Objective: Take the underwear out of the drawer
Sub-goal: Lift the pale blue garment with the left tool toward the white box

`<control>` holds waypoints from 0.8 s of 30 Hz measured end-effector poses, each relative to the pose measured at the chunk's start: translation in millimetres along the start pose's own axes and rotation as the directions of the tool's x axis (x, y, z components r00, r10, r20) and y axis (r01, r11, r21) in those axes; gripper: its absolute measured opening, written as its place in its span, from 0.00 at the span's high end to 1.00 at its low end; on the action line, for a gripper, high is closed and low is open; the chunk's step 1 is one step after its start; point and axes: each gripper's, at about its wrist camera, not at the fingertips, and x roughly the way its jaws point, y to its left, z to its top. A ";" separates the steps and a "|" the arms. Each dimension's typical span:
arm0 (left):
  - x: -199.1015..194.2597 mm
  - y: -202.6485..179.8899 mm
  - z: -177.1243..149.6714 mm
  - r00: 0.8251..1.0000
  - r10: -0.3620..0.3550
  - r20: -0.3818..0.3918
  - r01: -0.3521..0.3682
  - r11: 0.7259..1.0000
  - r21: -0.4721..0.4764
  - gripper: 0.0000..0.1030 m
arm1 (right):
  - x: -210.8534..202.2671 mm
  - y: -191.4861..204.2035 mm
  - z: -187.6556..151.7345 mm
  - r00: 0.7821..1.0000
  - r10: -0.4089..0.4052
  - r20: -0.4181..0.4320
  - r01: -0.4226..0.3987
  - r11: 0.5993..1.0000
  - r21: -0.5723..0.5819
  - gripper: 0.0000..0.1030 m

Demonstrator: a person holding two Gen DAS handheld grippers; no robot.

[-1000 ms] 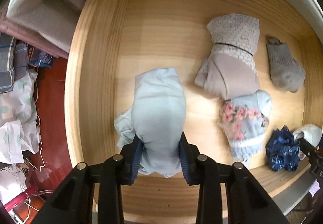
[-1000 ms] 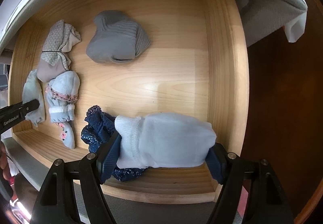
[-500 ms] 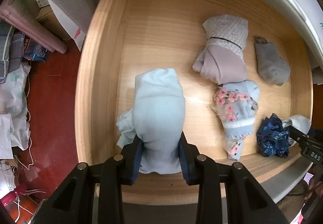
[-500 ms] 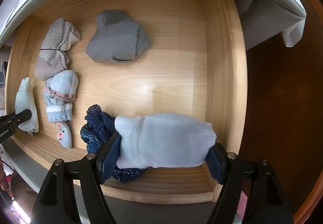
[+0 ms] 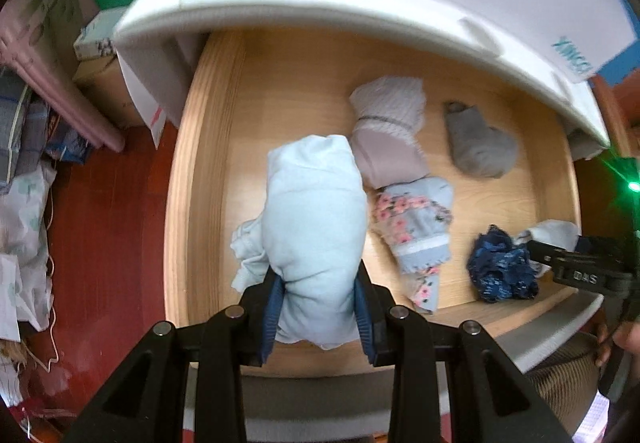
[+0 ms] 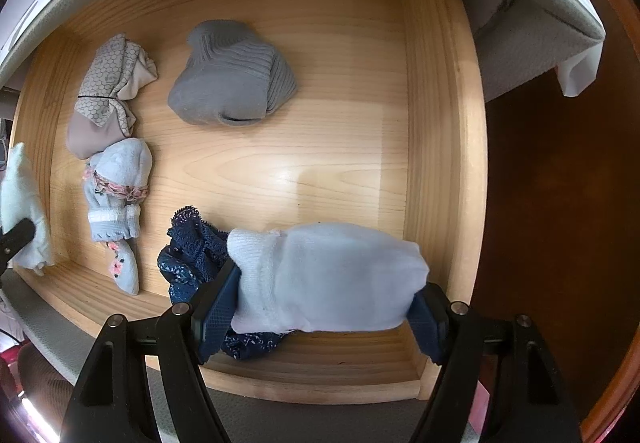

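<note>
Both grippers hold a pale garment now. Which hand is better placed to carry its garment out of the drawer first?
Left. The left gripper clamps the light blue garment, which seems clear of the drawer floor. The right gripper clamps a white garment low, beside the navy lace piece.

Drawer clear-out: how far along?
Nothing visibly out yet. In hand: left gripper clamps a pale blue bundle above the drawer; right gripper clamps a white bundle. Left inside: grey folded piece, beige patterned bundle, floral bundle, navy lace piece.
</note>
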 end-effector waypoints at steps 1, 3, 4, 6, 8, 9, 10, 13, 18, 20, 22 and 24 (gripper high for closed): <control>-7.7 0.6 -2.0 1.000 -0.007 0.016 0.007 1.000 0.004 0.68 | -0.2 0.0 0.1 1.000 -0.001 0.002 0.001 1.000 0.001 0.30; -18.5 2.0 1.2 0.999 -0.017 0.031 0.017 1.000 0.010 0.68 | 0.4 1.1 -0.4 1.000 -0.001 0.004 0.001 1.000 0.003 0.30; -27.7 3.2 -0.2 0.999 -0.020 0.049 0.019 1.000 0.015 0.68 | 0.4 1.0 -0.3 1.000 -0.001 0.005 0.001 1.000 0.003 0.30; -40.1 3.6 -0.3 0.997 -0.023 0.075 0.021 0.999 0.025 0.68 | 0.5 1.3 -1.1 1.000 -0.002 0.008 0.002 1.000 0.002 0.30; -54.7 2.2 0.9 0.994 -0.031 0.103 0.028 0.999 0.028 0.68 | -1.2 0.9 -0.4 1.000 -0.001 0.012 0.001 1.000 0.001 0.30; -63.7 2.9 1.4 0.992 -0.035 0.120 0.032 0.999 0.028 0.68 | -1.9 0.6 -1.1 1.000 -0.002 0.015 0.002 1.000 0.002 0.30; -70.8 2.5 2.6 0.990 -0.039 0.133 0.035 0.999 0.031 0.68 | -2.7 0.8 -1.7 1.000 -0.004 0.018 0.004 1.000 0.002 0.30; -87.2 -0.2 5.8 0.984 -0.044 0.173 0.036 0.998 0.049 0.68 | -4.3 0.9 -2.9 1.000 -0.006 0.025 0.006 1.000 0.004 0.30; -123.7 -5.9 13.8 0.971 -0.047 0.236 0.026 0.995 0.091 0.68 | -5.1 2.9 -3.9 1.000 -0.006 0.023 0.006 1.000 0.002 0.30; -142.2 -8.9 19.2 0.961 -0.046 0.274 0.016 0.994 0.111 0.68 | -5.7 3.3 -3.6 1.000 -0.009 0.023 0.009 1.000 0.001 0.30; -160.4 -11.4 26.2 0.947 -0.044 0.317 0.006 0.993 0.120 0.68 | -6.5 3.4 -3.7 1.000 -0.009 0.026 0.009 1.000 0.001 0.30; -182.4 -12.5 34.6 0.930 -0.052 0.364 0.007 0.992 0.123 0.68 | -7.3 3.6 -3.4 1.000 -0.009 0.029 0.009 1.000 0.004 0.30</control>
